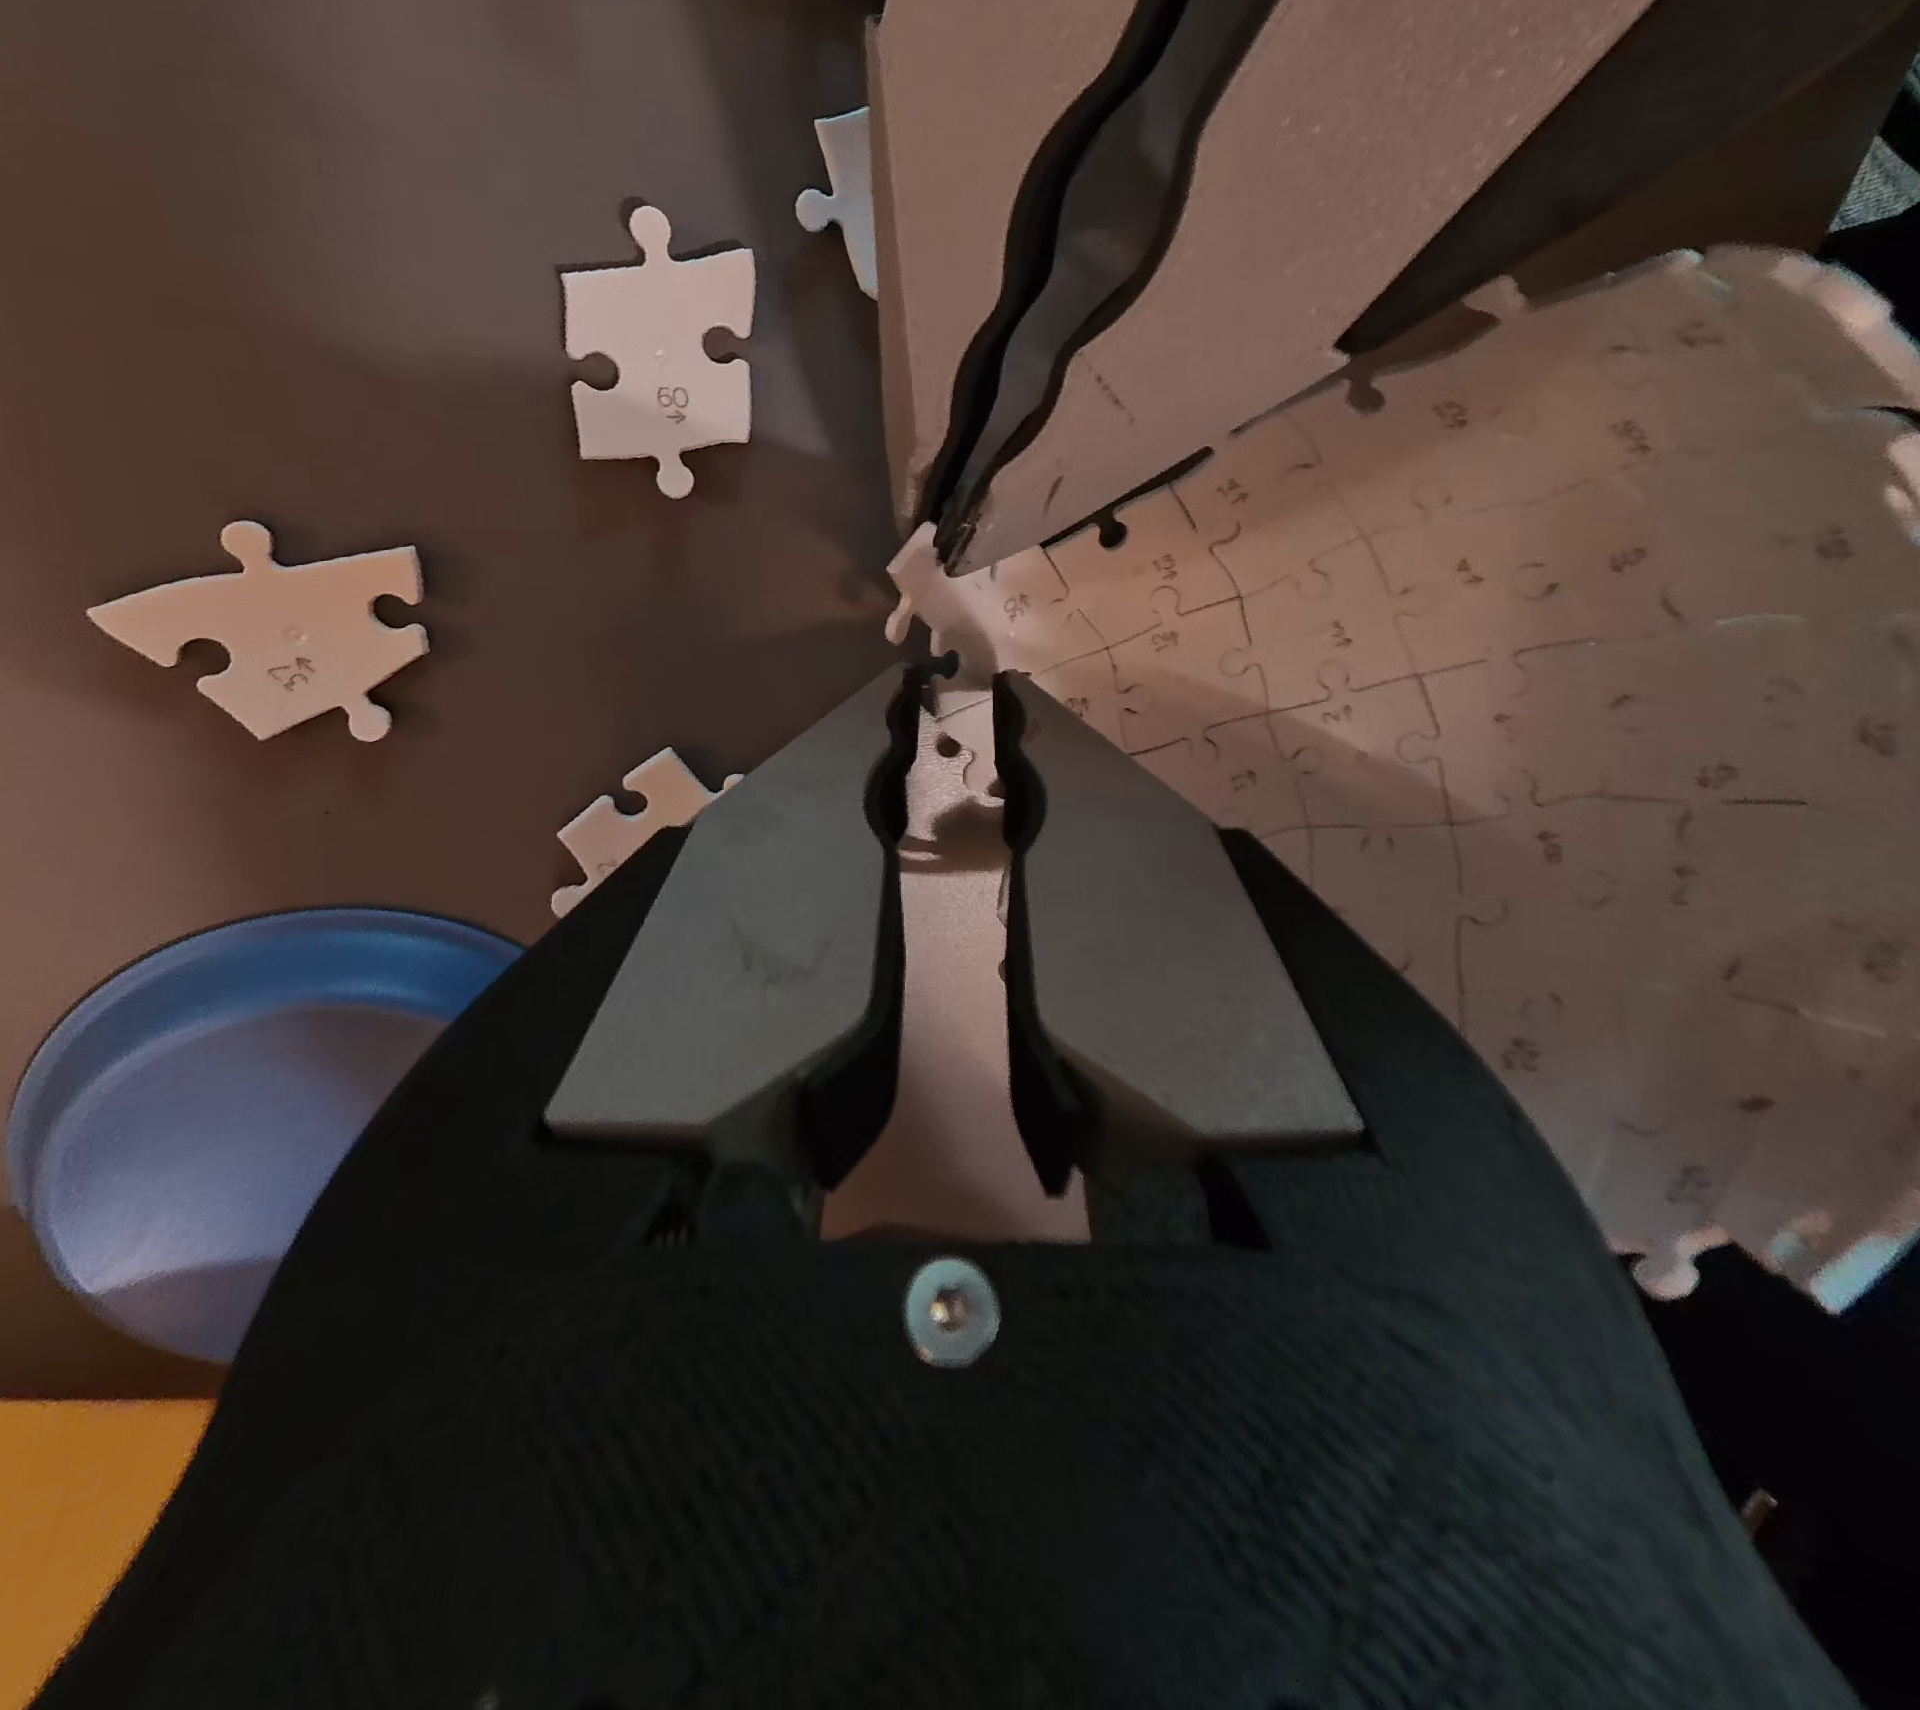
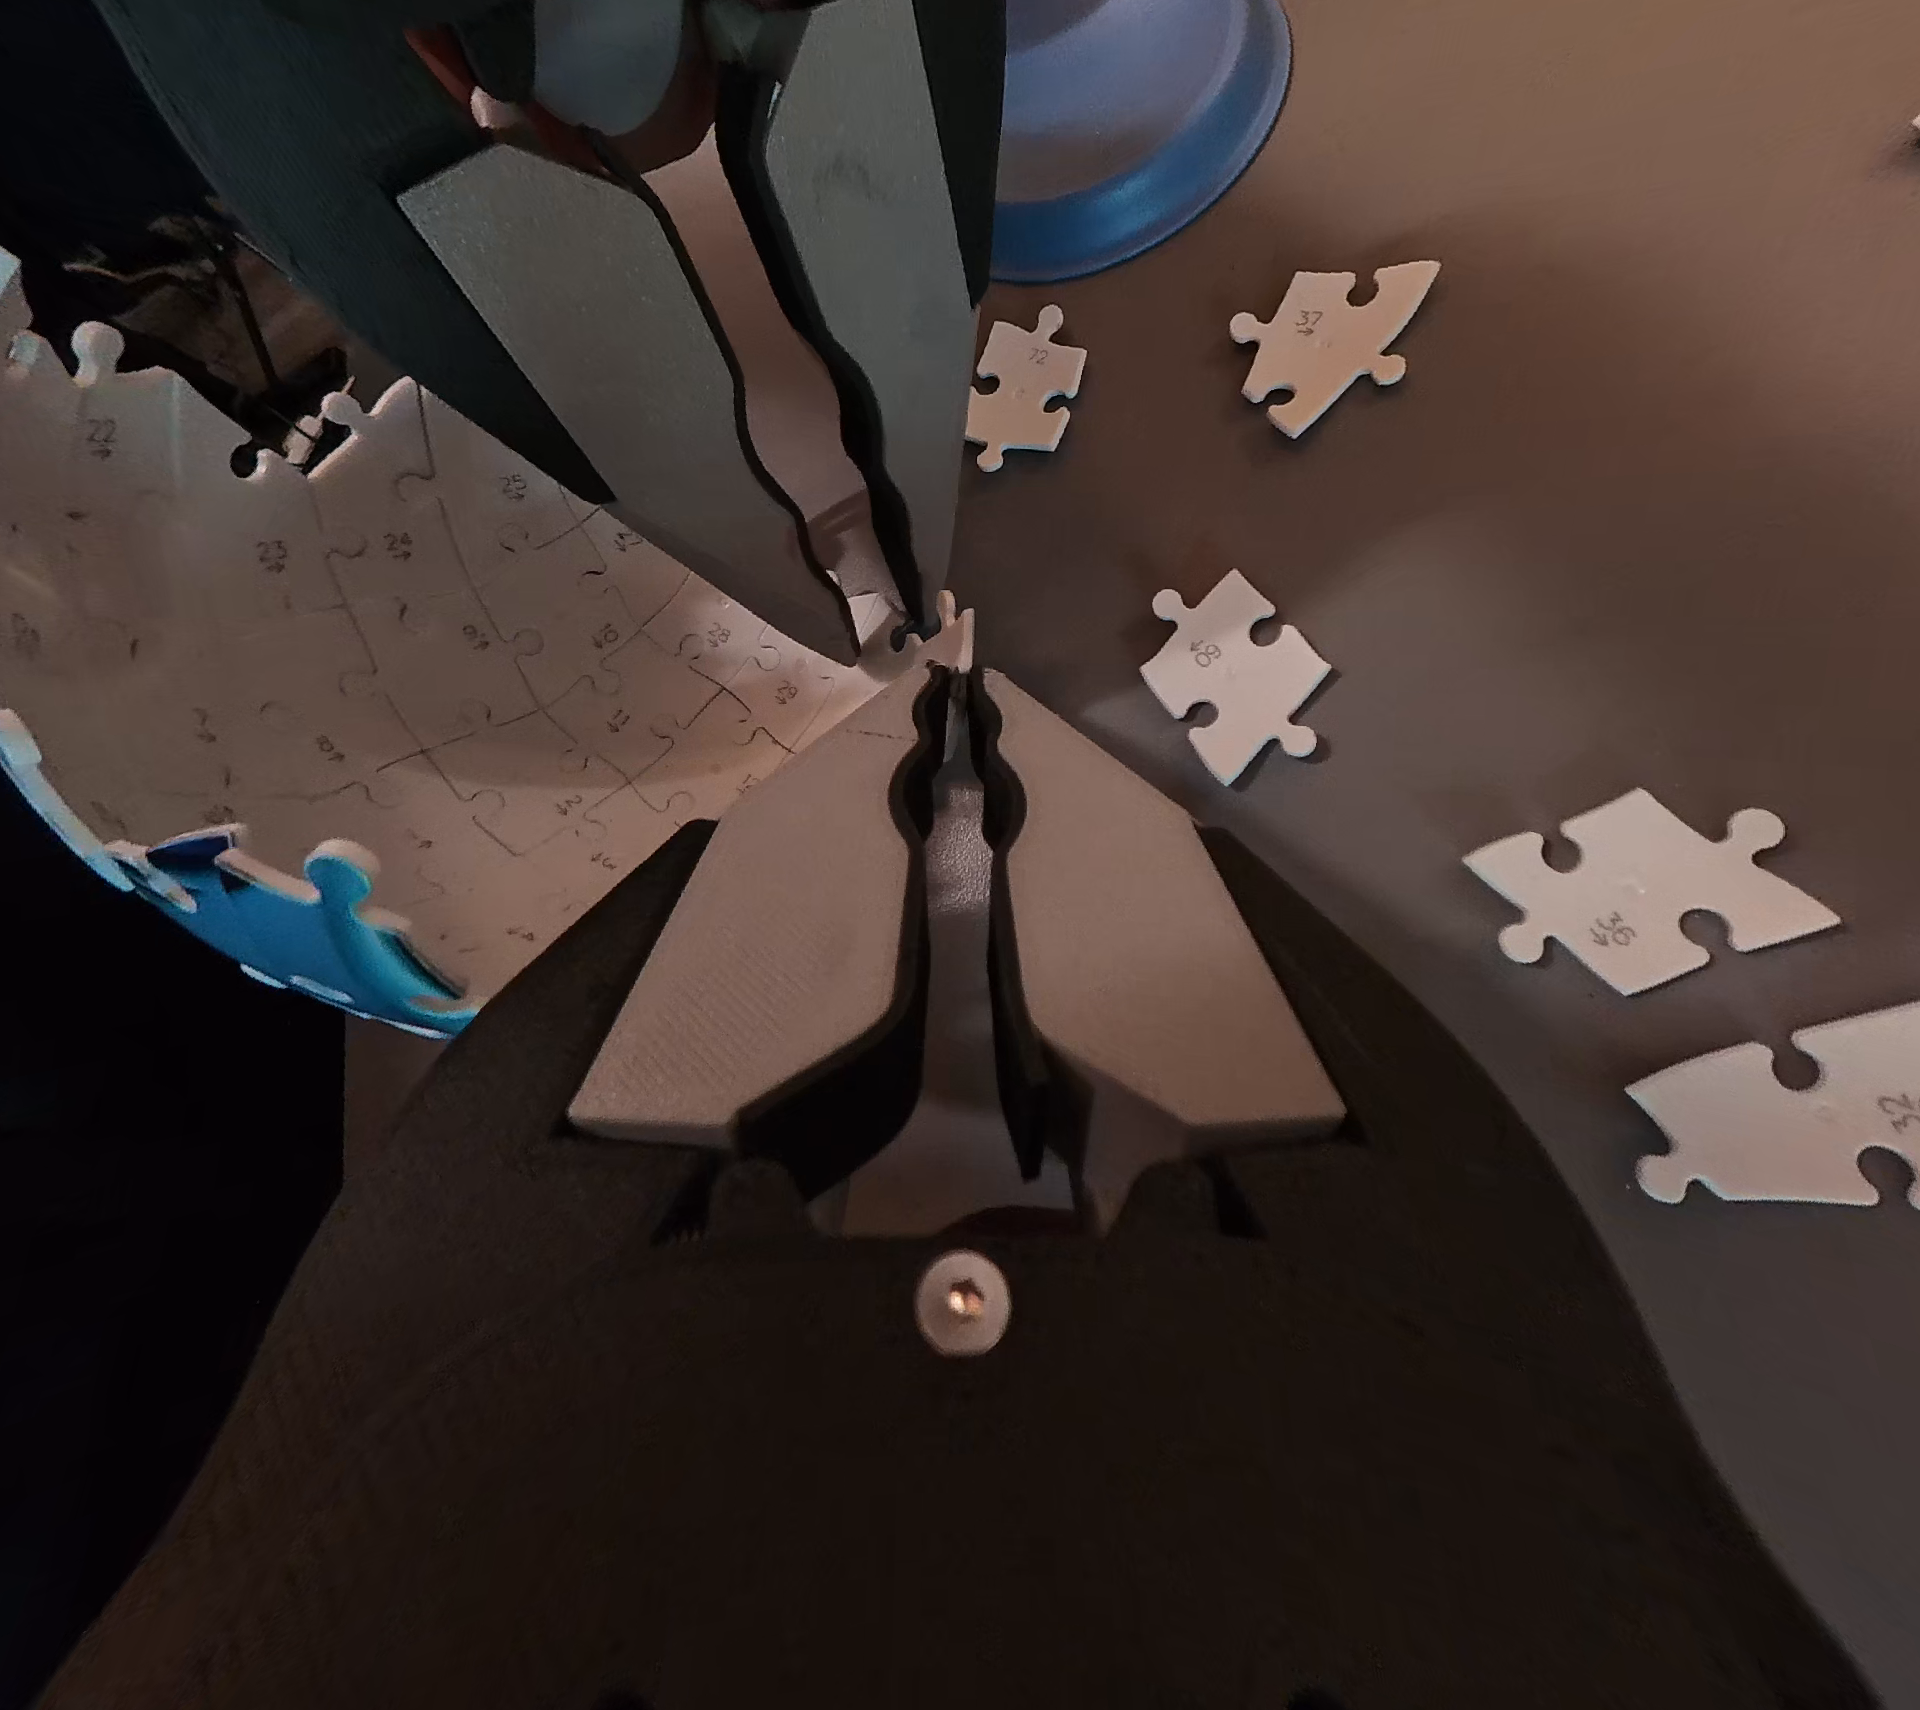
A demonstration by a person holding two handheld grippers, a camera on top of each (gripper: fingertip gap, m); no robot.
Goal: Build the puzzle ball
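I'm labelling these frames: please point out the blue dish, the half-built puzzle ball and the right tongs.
blue dish [image 1: 187, 1130]: left wrist view, inner floor.
half-built puzzle ball [image 2: 312, 673]: right wrist view, white inner surface.
right tongs [image 2: 961, 684]: right wrist view, between fingertips.

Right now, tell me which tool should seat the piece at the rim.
Right. The right tool pinches the small white piece at the rim of the puzzle ball; the left tool seems clamped on that rim, steadying it.

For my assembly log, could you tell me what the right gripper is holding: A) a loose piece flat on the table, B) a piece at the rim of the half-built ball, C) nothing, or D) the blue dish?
B: the right gripper is shut on a small white piece at the rim of the half-built ball, opposite the left gripper.
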